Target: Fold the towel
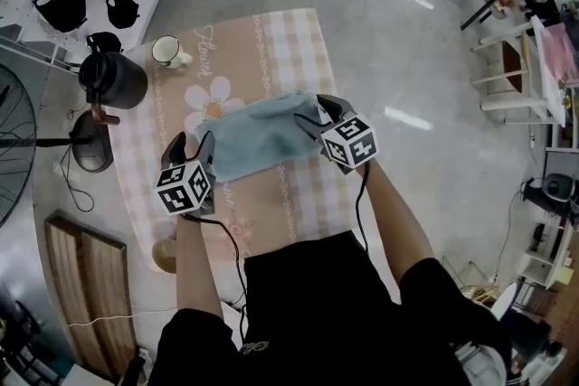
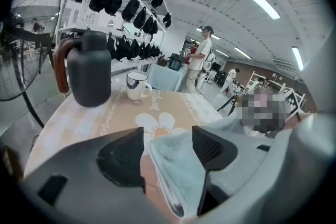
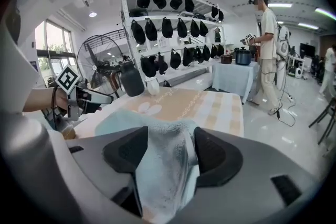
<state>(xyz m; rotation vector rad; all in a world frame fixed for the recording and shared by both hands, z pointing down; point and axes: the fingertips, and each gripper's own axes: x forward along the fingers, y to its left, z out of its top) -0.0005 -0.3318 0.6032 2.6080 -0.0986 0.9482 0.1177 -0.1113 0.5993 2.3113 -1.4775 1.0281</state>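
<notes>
One towel (image 1: 262,136), pale blue-green, lies across the middle of the tabletop (image 1: 298,41) on a checked cloth printed with a single daisy. It looks already doubled, since the left gripper view shows several stacked layers along its near edge. Two tools work it, one at each short end, which suits a cloth this wide because both ends can be carried over together and the edges kept in line. The left tool (image 1: 194,147) stands at the towel's near-left end with its jaws well apart. The layered edge runs up between them in its own view (image 2: 168,139), close against the right-hand pad, with a strip of bare cloth showing beside the other pad, so nothing is pinched. The right tool (image 1: 327,111) stands at the right end, also spread wide. The towel's corner rises in a soft hump between its pads (image 3: 169,139) and brushes them, but I judge it to be resting loose rather than clamped. Both tools point down at a slant, likely so the lower jaw can slide under the edge. One dark jug (image 1: 116,79) and one white mug (image 1: 167,51) stand at the far-left part of the tabletop, well apart from the towel, leaving the middle free for folding. Another fold still looks possible.
</notes>
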